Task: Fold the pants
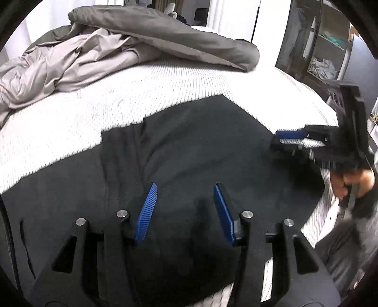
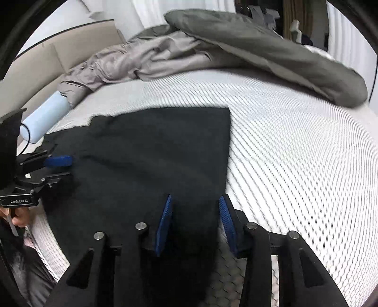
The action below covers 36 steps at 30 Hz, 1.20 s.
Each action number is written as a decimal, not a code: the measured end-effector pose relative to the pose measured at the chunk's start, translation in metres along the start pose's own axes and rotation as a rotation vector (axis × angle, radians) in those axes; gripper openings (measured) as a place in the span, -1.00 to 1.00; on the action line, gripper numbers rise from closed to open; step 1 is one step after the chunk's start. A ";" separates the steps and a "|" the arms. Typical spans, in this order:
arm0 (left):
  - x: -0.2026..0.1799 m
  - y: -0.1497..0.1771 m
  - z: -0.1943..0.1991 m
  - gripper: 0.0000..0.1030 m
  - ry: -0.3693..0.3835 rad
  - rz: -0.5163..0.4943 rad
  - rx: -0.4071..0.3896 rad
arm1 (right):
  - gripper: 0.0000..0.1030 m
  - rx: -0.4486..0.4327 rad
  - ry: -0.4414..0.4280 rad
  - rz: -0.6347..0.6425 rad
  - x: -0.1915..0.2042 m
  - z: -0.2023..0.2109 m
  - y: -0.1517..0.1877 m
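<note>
Left wrist view: black pants (image 1: 184, 151) lie folded flat on the mattress (image 1: 94, 113). Left claw (image 1: 184, 189) and right claw (image 2: 195, 200) both released, empty above the fabric. Likely one more fold left.

Bedroom, bare mattress, daylight from curtained windows

White ribbed mattress (image 2: 295, 141) fills the middle; crumpled grey duvet (image 1: 165, 35) and taupe sheet (image 1: 70, 61) heaped at far side; beige padded headboard (image 2: 47, 63) left; pale blue cylinder (image 2: 42, 118) beside it; dark open shelving (image 1: 326, 47) right; white curtains (image 2: 153, 9) behind.
</note>
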State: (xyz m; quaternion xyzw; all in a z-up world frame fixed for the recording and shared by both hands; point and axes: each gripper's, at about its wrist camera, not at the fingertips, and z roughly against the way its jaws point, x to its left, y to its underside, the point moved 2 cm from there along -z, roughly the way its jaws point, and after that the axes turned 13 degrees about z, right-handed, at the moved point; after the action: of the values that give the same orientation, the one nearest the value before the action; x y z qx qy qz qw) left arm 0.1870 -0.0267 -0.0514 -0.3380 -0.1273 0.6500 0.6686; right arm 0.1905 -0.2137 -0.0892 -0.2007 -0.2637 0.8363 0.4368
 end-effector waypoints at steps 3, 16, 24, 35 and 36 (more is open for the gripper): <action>-0.007 -0.018 -0.032 -0.09 -0.053 0.000 0.053 | -0.14 0.026 -0.052 0.068 0.019 -0.018 -0.024; 0.028 -0.008 -0.018 -0.09 -0.014 0.034 0.028 | -0.07 0.097 0.032 0.027 -0.047 -0.025 -0.002; 0.020 -0.052 -0.039 -0.07 -0.084 0.078 -0.004 | -0.07 -0.027 0.006 0.040 -0.011 -0.022 -0.044; 0.067 -0.028 -0.025 -0.07 -0.108 0.196 0.020 | 0.16 0.106 0.162 0.037 -0.030 -0.061 -0.043; 0.073 -0.023 -0.015 -0.07 -0.094 0.221 0.014 | 0.16 0.097 0.130 -0.004 -0.039 -0.054 -0.038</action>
State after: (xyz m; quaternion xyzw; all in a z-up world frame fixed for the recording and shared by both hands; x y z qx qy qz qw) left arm 0.2230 0.0402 -0.0680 -0.3144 -0.1157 0.7358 0.5885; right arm 0.2658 -0.2131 -0.1036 -0.2325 -0.1944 0.8325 0.4639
